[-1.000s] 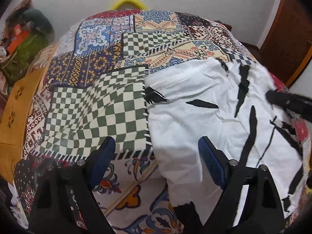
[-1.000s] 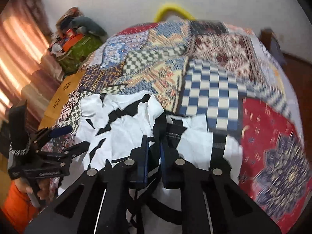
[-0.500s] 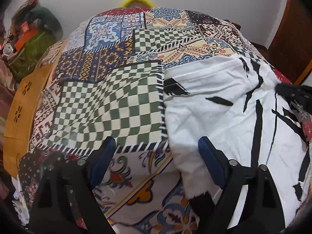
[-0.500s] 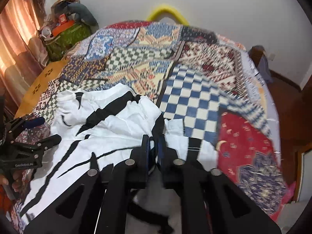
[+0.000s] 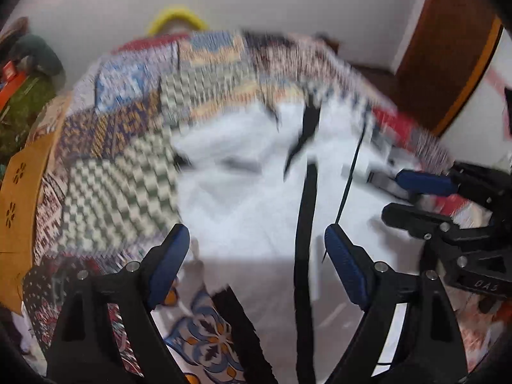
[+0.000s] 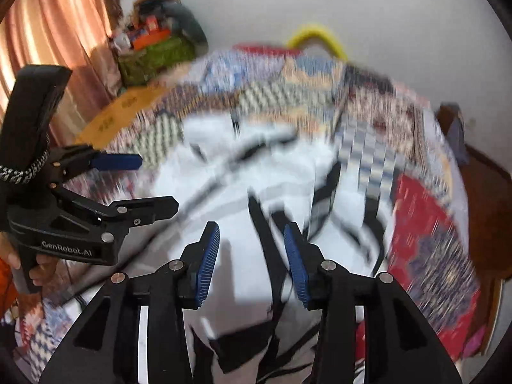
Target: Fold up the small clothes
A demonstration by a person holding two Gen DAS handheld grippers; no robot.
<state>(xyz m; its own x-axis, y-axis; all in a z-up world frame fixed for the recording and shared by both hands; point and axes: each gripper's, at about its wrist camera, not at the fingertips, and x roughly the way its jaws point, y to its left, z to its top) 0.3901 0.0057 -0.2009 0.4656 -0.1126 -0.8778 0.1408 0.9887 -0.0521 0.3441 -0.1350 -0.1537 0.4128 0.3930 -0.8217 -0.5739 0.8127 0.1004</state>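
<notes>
Left wrist view: the left gripper [image 5: 256,252] hangs with its jaws spread wide and nothing between the pads, above the near edge of a white garment with black stripes [image 5: 256,198] that lies on the patchwork bedspread [image 5: 115,192]. The picture is blurred. The right gripper [image 5: 412,195] reaches in from the right edge, low over the garment's far side. For a clean fold, this gripper would do best to come down on the near hem, where the cloth ends against the floral patch, and take one layer only.

Right wrist view: the right gripper [image 6: 252,252] has its jaws opening, with the garment [image 6: 288,166] lying slack below and no pad pressing on it; a black stripe [image 6: 265,236] runs up between the fingers. The left gripper [image 6: 140,185], held by a hand [image 6: 35,265], stands open at the left. The cloth looks rumpled here, so I would smooth it flat before the next pinch, then pick matching corners with both grippers so the fold line runs straight.
</notes>
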